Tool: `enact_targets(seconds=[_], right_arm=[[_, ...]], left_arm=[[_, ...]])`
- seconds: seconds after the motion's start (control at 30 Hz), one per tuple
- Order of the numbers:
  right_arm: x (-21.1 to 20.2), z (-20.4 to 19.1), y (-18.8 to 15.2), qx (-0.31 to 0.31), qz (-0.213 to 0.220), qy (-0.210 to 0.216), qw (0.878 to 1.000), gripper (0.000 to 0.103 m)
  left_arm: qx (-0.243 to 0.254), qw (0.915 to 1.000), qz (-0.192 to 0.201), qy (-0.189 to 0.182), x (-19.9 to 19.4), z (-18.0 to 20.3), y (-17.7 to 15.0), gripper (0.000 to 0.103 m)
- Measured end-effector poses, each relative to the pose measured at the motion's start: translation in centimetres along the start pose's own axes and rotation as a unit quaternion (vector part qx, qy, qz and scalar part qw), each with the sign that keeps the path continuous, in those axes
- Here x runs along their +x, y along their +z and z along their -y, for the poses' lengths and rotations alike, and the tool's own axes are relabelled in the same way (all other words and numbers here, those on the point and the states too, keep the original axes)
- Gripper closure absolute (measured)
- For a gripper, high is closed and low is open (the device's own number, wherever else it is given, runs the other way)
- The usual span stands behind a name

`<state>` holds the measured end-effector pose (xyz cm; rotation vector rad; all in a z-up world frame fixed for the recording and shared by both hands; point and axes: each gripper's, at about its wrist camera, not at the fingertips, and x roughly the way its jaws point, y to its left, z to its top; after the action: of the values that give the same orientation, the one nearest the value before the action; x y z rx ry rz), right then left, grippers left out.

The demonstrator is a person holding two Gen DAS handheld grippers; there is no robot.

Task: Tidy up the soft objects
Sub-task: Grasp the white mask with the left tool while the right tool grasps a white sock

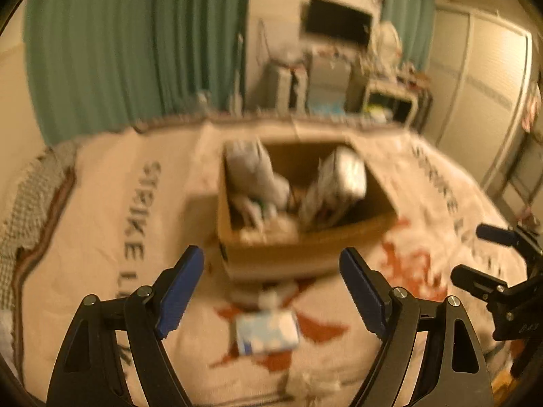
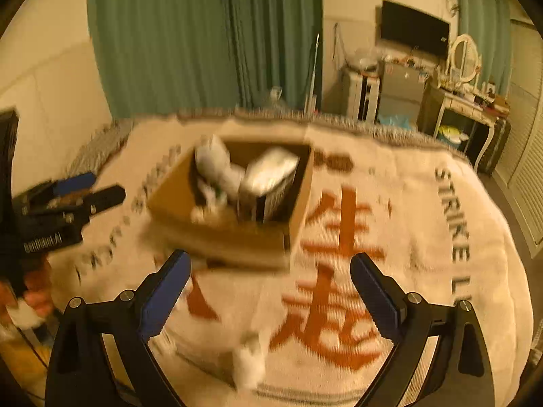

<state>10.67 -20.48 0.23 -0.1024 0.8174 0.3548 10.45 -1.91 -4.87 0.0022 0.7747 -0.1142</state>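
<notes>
Both our grippers, left gripper (image 1: 271, 291) and right gripper (image 2: 269, 296), gape empty; next, probably the tissue pack (image 1: 266, 334) just ahead goes into the cardboard box (image 1: 305, 251) beyond.

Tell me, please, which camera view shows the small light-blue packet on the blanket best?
The left wrist view: the light-blue packet lies in plain sight on the blanket, in front of the cardboard box, though blurred. The right wrist view shows no such packet that I can make out, only a white blurred lump there.
</notes>
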Motion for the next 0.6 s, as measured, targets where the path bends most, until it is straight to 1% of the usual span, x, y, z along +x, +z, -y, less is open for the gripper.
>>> enact_targets(seconds=[0.07, 0.13, 0.2, 0.23, 0.3, 0.33, 0.37, 0.4, 0.43, 0.5, 0.53, 0.57, 0.6], right_arm=[[0.8, 0.3, -2.0, -0.008, -0.020, 0.004, 1.000, 0.007], [1.4, 0.7, -3.5, -0.010, -0.034, 0.008, 0.999, 0.007], [2.3, 1.1, -4.9, -0.001, -0.053, 0.022, 0.998, 0.008], [2.7, 1.1, -5.4, 0.000, -0.062, 0.028, 0.998, 0.009], [3.4, 0.9, -6.3, -0.007, -0.079, 0.037, 0.996, 0.014], [3.7, 0.6, -6.6, -0.011, -0.085, 0.040, 0.996, 0.015], [4.2, 0.3, -7.2, -0.018, -0.095, 0.046, 0.994, 0.018], [4.6, -0.1, -7.6, -0.025, -0.106, 0.051, 0.993, 0.024], [4.9, -0.3, -7.9, -0.030, -0.114, 0.053, 0.992, 0.026], [5.6, -0.4, -8.4, -0.027, -0.129, 0.062, 0.989, 0.037], [5.9, -0.4, -8.6, -0.023, -0.135, 0.067, 0.988, 0.038], [6.3, -0.4, -8.8, -0.018, -0.145, 0.075, 0.986, 0.044], [6.5, -0.5, -9.0, -0.018, -0.150, 0.078, 0.986, 0.052]], left_arm=[[0.005, 0.9998, -0.017, 0.012, 0.7, 0.1, -1.1, 0.020], [0.003, 0.9992, -0.039, 0.012, 1.6, 0.2, -2.4, 0.020], [0.003, 0.9980, -0.062, 0.012, 2.1, 0.6, -3.6, 0.020], [0.006, 0.9973, -0.072, 0.013, 2.3, 0.9, -4.3, 0.020], [0.018, 0.9959, -0.088, 0.011, 2.4, 1.6, -5.6, 0.020], [0.024, 0.9955, -0.091, 0.012, 2.2, 1.8, -6.3, 0.020], [0.029, 0.9948, -0.097, 0.011, 2.2, 2.2, -7.1, 0.020], [0.033, 0.9939, -0.105, 0.004, 2.3, 2.6, -7.7, 0.020], [0.037, 0.9929, -0.113, -0.005, 2.4, 2.8, -8.0, 0.020], [0.044, 0.9906, -0.128, -0.016, 2.7, 3.5, -8.9, 0.020], [0.046, 0.9897, -0.134, -0.022, 2.9, 3.8, -9.4, 0.020], [0.051, 0.9883, -0.141, -0.027, 3.1, 4.1, -9.8, 0.020], [0.056, 0.9864, -0.151, -0.035, 3.3, 4.5, -10.2, 0.020]])
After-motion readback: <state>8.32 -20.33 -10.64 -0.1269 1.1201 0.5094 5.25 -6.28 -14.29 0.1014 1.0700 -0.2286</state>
